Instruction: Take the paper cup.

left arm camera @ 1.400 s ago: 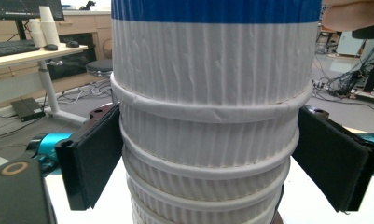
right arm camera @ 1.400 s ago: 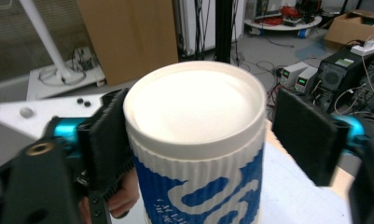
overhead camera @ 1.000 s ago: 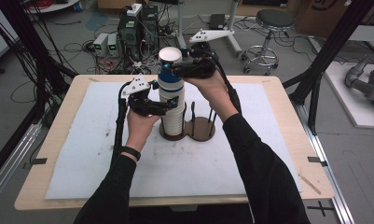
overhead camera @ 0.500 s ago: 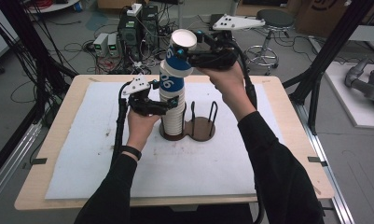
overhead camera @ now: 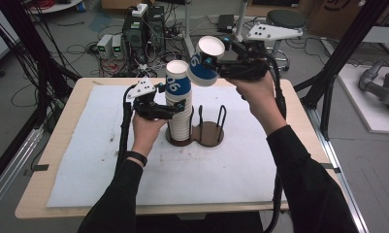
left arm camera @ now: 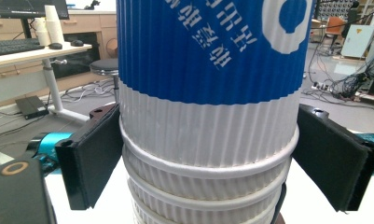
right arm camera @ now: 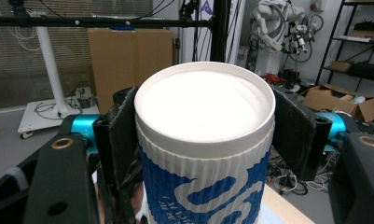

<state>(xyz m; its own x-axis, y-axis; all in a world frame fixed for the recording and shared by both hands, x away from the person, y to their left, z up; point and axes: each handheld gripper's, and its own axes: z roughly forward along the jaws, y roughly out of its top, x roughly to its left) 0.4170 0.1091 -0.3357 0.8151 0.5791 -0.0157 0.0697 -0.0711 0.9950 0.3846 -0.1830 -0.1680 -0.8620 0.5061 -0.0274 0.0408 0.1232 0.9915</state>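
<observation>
A tall stack of upside-down blue-and-white ribbed paper cups (overhead camera: 179, 114) stands in a dark two-ring cup holder (overhead camera: 212, 136) at the middle of the table. My left gripper (overhead camera: 177, 108) is shut on the stack about halfway up; in the left gripper view both pads (left arm camera: 92, 156) press the stack of cups (left arm camera: 208, 140) at a rim. My right gripper (overhead camera: 214, 65) is shut on a single cup (overhead camera: 202, 60), held tilted in the air above and to the right of the stack. In the right gripper view the single cup's white base (right arm camera: 204, 100) faces the camera between the pads (right arm camera: 124, 133).
A white mat (overhead camera: 260, 160) covers the wooden table (overhead camera: 61, 145). The holder's right ring, with thin wire hoops (overhead camera: 221, 119), is empty. Beyond the table are computer boxes and cables (overhead camera: 143, 29), a stool (overhead camera: 284, 19) and black frame posts (overhead camera: 342, 53).
The right gripper has lifted the top cup off the stack and carried it up and to the right, tilting it. The left gripper has stayed on the stack.
</observation>
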